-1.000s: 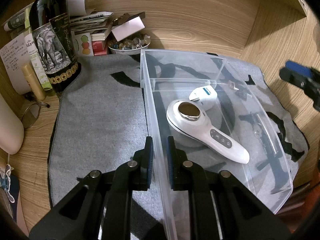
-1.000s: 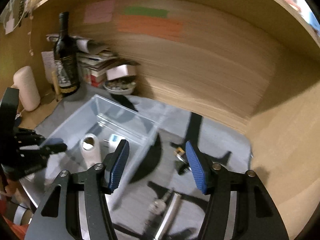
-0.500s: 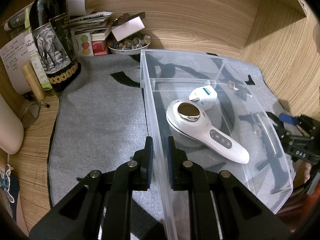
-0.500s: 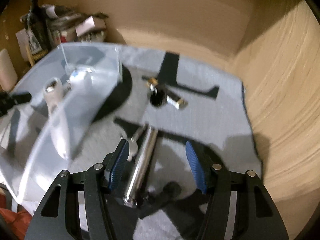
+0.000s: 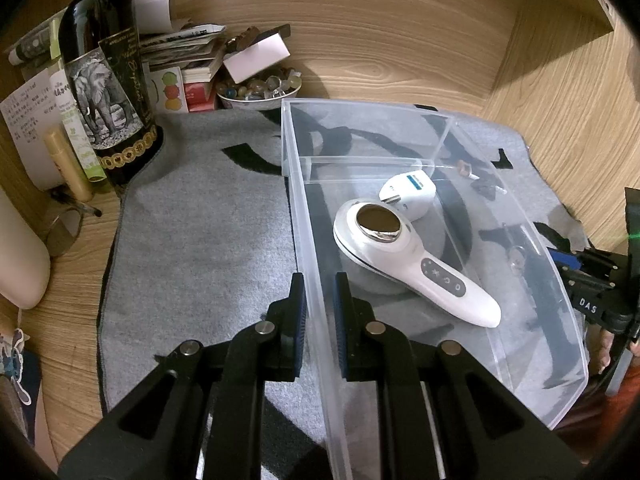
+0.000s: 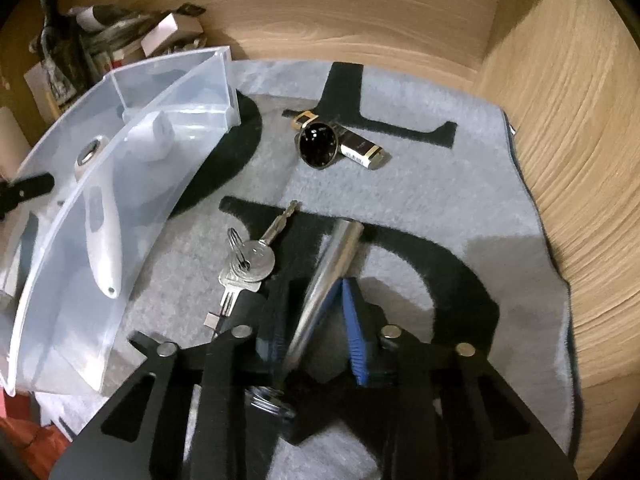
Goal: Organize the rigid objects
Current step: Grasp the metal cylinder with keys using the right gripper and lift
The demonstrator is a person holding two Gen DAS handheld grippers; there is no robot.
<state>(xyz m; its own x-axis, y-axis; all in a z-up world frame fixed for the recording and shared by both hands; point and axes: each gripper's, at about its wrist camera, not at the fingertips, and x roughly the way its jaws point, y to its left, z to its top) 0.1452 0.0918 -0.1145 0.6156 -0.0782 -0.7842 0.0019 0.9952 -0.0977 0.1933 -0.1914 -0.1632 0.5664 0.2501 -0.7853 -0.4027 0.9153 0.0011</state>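
Note:
My left gripper point(image 5: 318, 292) is shut on the near left wall of a clear plastic bin point(image 5: 308, 240) on a grey mat. In the bin lie a white handheld device point(image 5: 404, 260) with a metal disc and a white plug adapter point(image 5: 410, 196). My right gripper point(image 6: 316, 316) is down on the mat right of the bin point(image 6: 120, 184), its blue-padded jaws closed around a shiny metal tube point(image 6: 328, 276). A bunch of keys point(image 6: 248, 264) lies just left of the tube. A black round item with a small box point(image 6: 336, 144) lies further back.
A dark wine bottle point(image 5: 108, 80), papers, books and a bowl of glass stones point(image 5: 258, 90) stand at the back left. Wooden walls close in the back and right point(image 6: 560, 120). A cream cylinder point(image 5: 16, 252) stands at the far left.
My right gripper has dropped from high above to the mat and closed its jaws from wide open onto the metal tube. My left gripper and the bin have not moved.

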